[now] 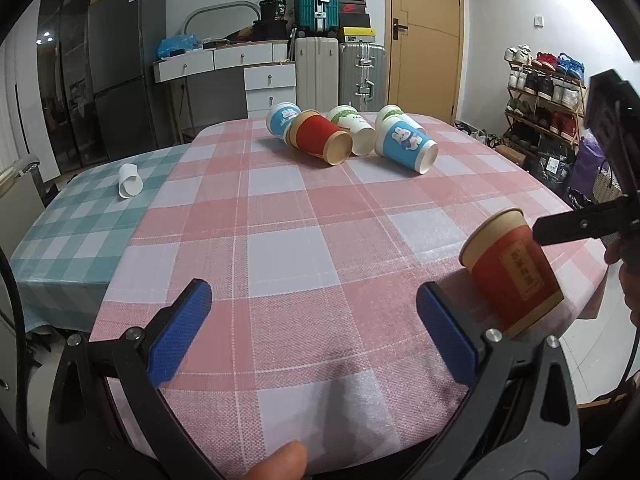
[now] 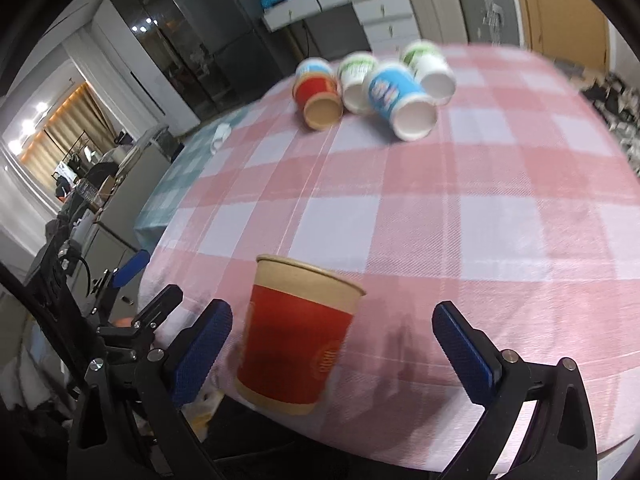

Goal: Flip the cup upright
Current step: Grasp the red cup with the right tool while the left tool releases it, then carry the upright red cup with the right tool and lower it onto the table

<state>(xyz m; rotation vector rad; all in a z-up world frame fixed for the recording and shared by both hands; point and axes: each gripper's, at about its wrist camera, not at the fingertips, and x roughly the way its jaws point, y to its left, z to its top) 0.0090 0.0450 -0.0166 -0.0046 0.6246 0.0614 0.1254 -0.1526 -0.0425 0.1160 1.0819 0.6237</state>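
Observation:
A red and tan paper cup stands upright, mouth up, near the table's front edge, between my right gripper's open blue pads without touching them. In the left wrist view the same cup is at the right, beside my right gripper's black finger. My left gripper is open and empty over the pink checked cloth. Several cups lie on their sides at the far end: a red one, a blue rabbit one, white-green ones.
A small white cup lies on the teal cloth at the left. The pink checked tablecloth covers the table. The table's right edge drops to the floor near a shoe rack. My left gripper shows at the left of the right wrist view.

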